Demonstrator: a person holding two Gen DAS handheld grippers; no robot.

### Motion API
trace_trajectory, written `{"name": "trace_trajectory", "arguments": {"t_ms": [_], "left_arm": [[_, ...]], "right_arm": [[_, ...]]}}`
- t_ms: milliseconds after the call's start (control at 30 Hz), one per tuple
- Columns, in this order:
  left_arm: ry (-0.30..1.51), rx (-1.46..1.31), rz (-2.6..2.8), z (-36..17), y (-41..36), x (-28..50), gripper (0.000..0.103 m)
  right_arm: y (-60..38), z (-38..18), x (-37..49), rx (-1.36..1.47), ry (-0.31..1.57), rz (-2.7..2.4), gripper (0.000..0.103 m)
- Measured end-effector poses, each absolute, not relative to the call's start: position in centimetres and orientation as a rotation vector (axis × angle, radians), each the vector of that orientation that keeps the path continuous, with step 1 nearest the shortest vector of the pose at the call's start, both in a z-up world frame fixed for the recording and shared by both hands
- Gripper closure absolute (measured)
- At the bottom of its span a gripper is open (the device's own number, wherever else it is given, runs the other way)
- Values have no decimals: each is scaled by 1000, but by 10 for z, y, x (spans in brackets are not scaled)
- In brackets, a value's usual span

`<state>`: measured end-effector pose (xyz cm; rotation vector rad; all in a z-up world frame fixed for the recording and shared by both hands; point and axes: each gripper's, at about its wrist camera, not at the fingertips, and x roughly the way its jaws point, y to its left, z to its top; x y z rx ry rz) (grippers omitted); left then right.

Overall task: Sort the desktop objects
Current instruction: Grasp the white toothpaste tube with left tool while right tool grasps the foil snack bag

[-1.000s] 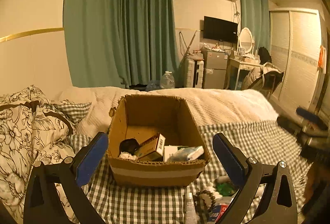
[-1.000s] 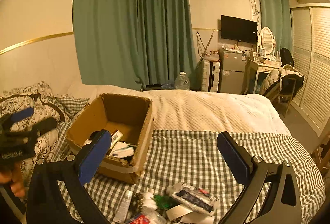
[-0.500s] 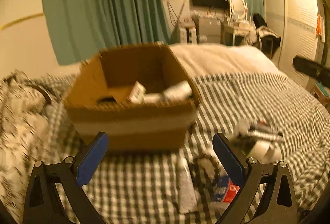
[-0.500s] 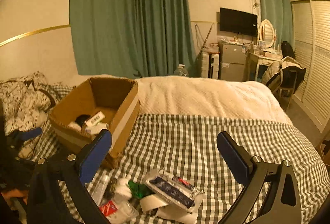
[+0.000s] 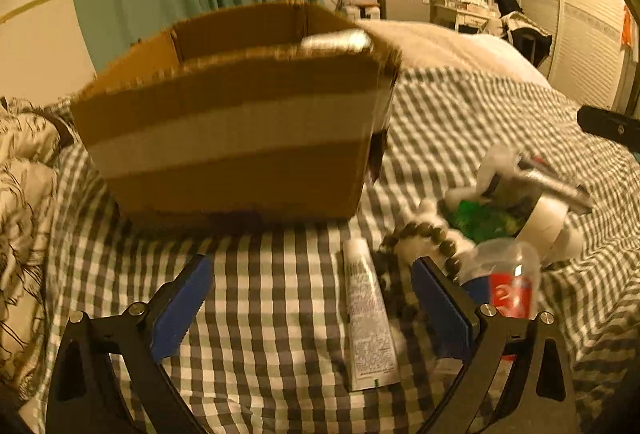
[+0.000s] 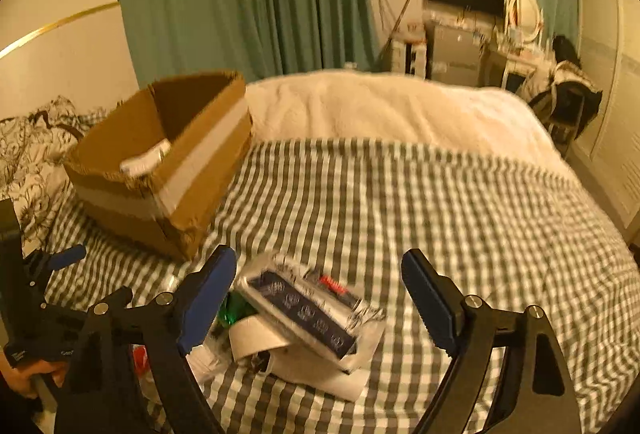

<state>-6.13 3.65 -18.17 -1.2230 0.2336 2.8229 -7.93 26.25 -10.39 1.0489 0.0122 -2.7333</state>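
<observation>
From the left wrist, the left gripper [image 5: 311, 298] has its fingers spread wide with nothing pinched, above the checked bed cover [image 5: 260, 294]. A white tube [image 5: 368, 314] lies flat between them, nearer the right finger, with its long axis running near to far and its narrow end pointing toward the cardboard box [image 5: 236, 138] just beyond. A bead bracelet [image 5: 430, 234] and a clear bottle with a red label [image 5: 508, 282] lie to the right of the tube.

From the right wrist, the right gripper [image 6: 318, 298] has its fingers apart and closing, not pressing on anything. Between them, nearer the left finger, a flat silver and dark-blue packet [image 6: 308, 310] rests on a pile, tilted, its long axis running from far left to near right. The box [image 6: 164, 158] stands far left.
</observation>
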Motion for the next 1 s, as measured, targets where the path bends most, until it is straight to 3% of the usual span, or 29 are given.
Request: {"name": "trace_trajectory", "arguments": {"t_ms": [267, 400, 500, 733, 833, 933, 1000], "left_arm": [[105, -1359, 2744, -211, 26, -72, 2], [117, -1409, 2775, -218, 19, -74, 11], [95, -1459, 2732, -227, 19, -77, 12], [268, -1472, 2657, -238, 47, -79, 13], [294, -1479, 2644, -243, 49, -76, 21], [300, -1467, 2645, -240, 48, -71, 46], [288, -1458, 2646, -239, 45, -68, 63]], "right_arm": [[241, -143, -97, 1196, 143, -2634, 24], [237, -156, -104, 1244, 159, -2595, 24], [233, -165, -108, 1286, 199, -2578, 24], [233, -170, -112, 1315, 194, -2578, 24], [239, -172, -113, 1336, 147, -2577, 31], [242, -172, -115, 1346, 125, -2591, 42], [246, -172, -116, 1355, 110, -2600, 56]]}}
